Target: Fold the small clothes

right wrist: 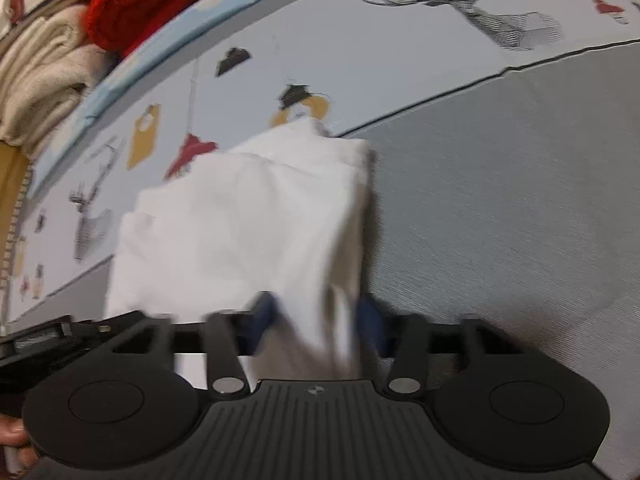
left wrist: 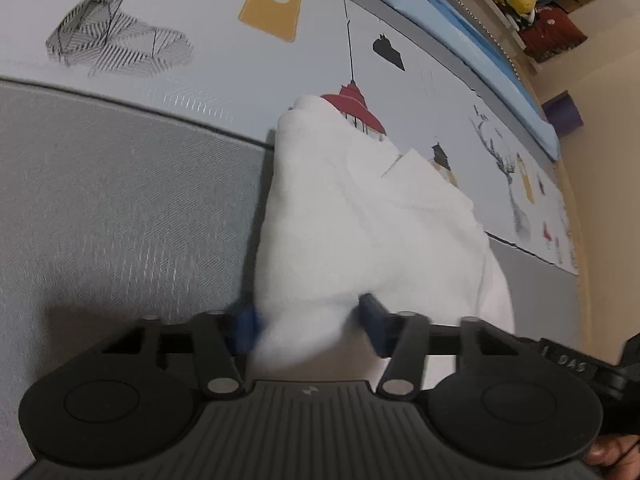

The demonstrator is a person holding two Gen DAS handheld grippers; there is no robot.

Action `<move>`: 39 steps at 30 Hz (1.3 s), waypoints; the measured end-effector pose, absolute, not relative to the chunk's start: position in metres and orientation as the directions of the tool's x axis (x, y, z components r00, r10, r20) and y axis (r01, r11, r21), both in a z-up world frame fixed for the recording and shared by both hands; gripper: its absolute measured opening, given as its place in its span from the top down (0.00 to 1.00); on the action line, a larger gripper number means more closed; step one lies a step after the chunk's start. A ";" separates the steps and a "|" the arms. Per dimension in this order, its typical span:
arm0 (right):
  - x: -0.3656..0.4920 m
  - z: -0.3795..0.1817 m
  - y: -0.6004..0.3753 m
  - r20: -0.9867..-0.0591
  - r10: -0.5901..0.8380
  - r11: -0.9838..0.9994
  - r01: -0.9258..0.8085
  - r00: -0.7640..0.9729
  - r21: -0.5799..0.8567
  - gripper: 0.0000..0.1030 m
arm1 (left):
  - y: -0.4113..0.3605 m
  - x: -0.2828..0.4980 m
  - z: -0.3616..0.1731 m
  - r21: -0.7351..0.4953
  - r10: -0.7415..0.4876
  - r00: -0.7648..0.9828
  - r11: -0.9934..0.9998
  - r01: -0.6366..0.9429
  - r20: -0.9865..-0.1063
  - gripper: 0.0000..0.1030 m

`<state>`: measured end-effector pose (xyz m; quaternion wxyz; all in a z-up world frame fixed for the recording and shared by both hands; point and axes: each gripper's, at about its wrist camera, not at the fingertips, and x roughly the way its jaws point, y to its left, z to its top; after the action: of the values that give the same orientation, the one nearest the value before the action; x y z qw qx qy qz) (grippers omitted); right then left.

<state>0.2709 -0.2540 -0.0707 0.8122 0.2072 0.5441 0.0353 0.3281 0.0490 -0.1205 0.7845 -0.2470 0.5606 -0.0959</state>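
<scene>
White garment (left wrist: 360,220) soft, light, limp, likely sags; best taken at near-edge corners; left gripper (left wrist: 312,326) and right gripper (right wrist: 318,320) fingers part-open astride its hem, actual clamping unclear.

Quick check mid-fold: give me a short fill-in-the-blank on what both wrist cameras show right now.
1. The garment lying between the fingers of the left gripper is ____ in colour.
2. The near part of the surface under the garment is plain ____.
3. The printed mat beyond it shows lamps and striped ____.
4. The pile beyond the mat's far edge in the right wrist view is ____.

Missing words: white; grey; deer; red
</scene>
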 end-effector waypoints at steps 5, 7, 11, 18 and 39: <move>0.272 -0.051 -0.248 -0.797 0.288 0.898 0.140 0.531 0.418 0.80 | 0.042 0.327 -0.078 -0.424 -0.360 0.509 0.906 -0.010 -0.782 0.72; 0.274 -0.038 -0.243 -0.731 0.300 0.890 0.096 0.613 0.445 0.80 | 0.046 0.324 -0.064 -0.407 -0.341 0.571 0.913 0.013 -0.747 0.64; 0.282 -0.035 -0.234 -0.712 0.238 0.908 0.108 0.660 0.404 0.65 | 0.062 0.325 -0.061 -0.385 -0.291 0.590 0.922 -0.036 -0.753 0.34; 0.280 -0.034 -0.227 -0.767 0.151 0.957 0.102 0.623 0.271 0.51 | 0.079 0.328 -0.090 -0.459 -0.377 0.428 0.882 -0.103 -0.822 0.34; 0.267 -0.056 -0.222 -0.869 0.230 0.970 -0.032 0.438 0.241 0.80 | 0.058 0.307 -0.090 -0.359 -0.362 0.351 0.930 0.077 -0.863 0.42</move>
<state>0.2674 -0.2221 -0.0556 0.8427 0.0945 0.5244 0.0778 0.3070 0.0579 -0.0899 0.8118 -0.1291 0.5532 -0.1352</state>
